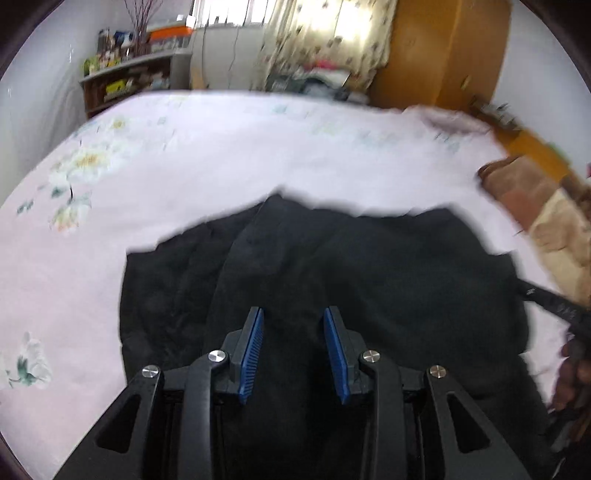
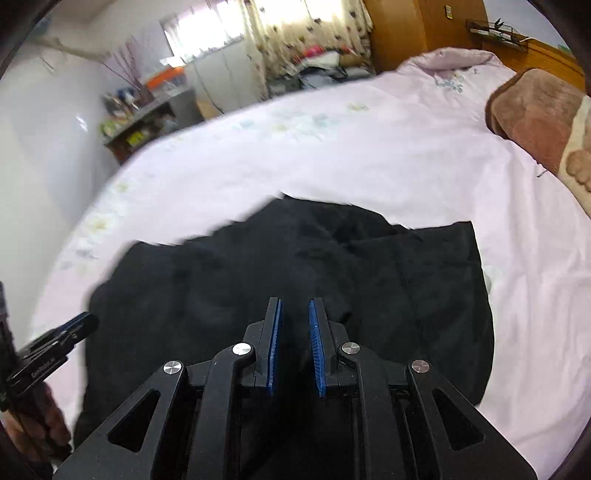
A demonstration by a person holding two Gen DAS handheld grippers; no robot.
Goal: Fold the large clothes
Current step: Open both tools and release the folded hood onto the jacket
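Observation:
A large black garment lies rumpled and partly folded on a pale pink floral bedsheet. It also shows in the right wrist view on the same sheet. My left gripper hovers over the garment's near part, jaws open, nothing between the blue pads. My right gripper hovers over the garment's near middle, jaws open a little and empty. The left gripper's body shows at the left edge of the right wrist view, and the right gripper's body at the right edge of the left wrist view.
A brown and cream blanket lies at the bed's right side. A wooden headboard and wardrobe stand behind. Cluttered shelves stand along the far left wall, with a curtained window beyond the bed.

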